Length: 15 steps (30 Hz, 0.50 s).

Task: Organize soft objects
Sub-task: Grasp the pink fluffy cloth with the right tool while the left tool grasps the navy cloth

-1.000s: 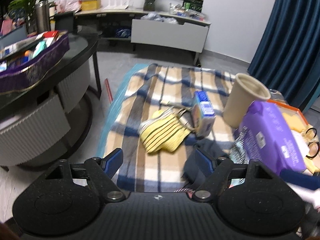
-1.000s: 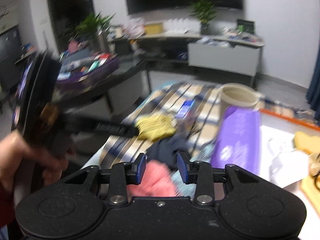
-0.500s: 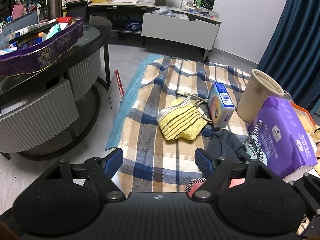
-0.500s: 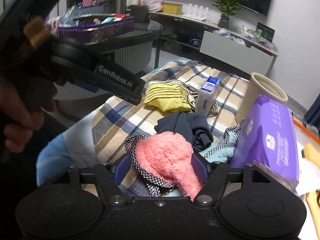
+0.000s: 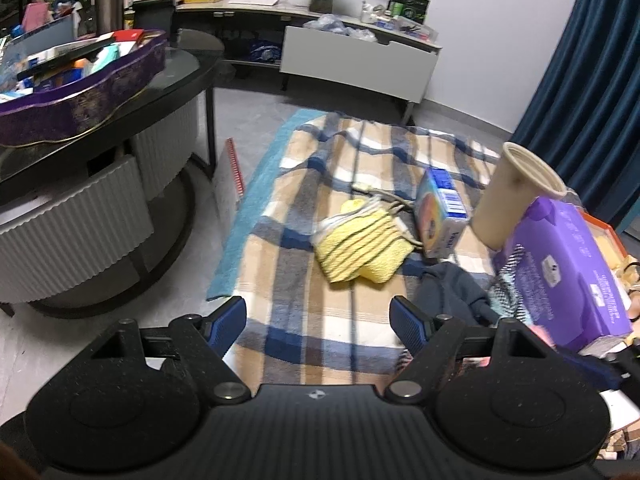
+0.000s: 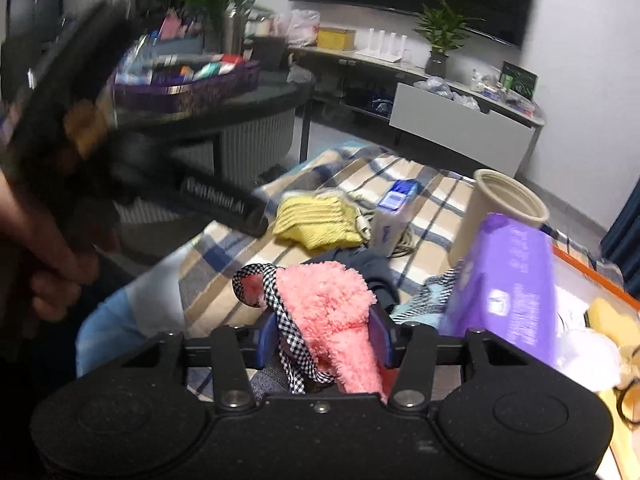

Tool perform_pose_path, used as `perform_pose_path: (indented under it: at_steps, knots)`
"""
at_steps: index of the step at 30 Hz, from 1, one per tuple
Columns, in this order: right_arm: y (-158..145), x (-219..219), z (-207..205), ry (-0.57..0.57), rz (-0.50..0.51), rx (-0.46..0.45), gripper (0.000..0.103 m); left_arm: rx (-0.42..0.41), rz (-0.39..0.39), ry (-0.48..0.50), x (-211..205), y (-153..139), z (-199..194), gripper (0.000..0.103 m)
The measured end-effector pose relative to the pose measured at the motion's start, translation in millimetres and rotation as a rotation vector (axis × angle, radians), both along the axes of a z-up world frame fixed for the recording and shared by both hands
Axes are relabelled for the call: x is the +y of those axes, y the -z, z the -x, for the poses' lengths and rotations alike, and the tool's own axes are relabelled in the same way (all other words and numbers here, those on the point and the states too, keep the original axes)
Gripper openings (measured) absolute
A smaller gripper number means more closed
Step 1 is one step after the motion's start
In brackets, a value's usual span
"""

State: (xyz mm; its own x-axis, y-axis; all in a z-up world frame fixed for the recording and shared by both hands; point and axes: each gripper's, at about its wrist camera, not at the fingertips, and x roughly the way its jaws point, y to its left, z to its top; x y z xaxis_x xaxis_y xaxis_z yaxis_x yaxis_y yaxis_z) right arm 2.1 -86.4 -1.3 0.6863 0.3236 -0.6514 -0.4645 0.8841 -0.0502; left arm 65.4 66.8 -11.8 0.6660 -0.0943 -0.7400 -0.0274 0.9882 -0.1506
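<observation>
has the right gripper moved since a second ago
Yes. The right gripper has come down toward the plaid blanket; its fingers have just been closing around the pink fluffy item, earlier ahead of them.

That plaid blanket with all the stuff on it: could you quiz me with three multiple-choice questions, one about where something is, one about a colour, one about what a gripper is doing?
1. Where does the yellow cloth lie?
A. on the plaid blanket
B. in the cream cup
C. on the round table

2. What colour is the fluffy item?
A. green
B. pink
C. white

3. What is between the right gripper fingers?
A. nothing
B. the fluffy item
C. the cup

Key: 1 A, blanket surrounds it; 2 B, plainly pink; 3 B, the jaws, just closing, flank it.
</observation>
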Motion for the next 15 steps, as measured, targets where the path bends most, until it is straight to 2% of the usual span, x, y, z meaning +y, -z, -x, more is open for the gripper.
perform_pose_path:
  at_steps: [3,8,15]
  knots:
    - [-24.3,-25.7,5.5,0.057,-0.089,-0.032,0.059,-0.008,0.016,0.029,-7.0,-0.6,-1.4,0.081]
    - [-57.6,-66.1,8.4,0.23,-0.151,-0.129,0.059,-0.018,0.026,0.118,-28.6,5.5,-8.5,0.081]
    - [-69.3,-95.8,9.1,0.321,-0.211,-0.157,0.059,0.015,-0.033,0.217,-70.2,30.7,-26.0,0.081]
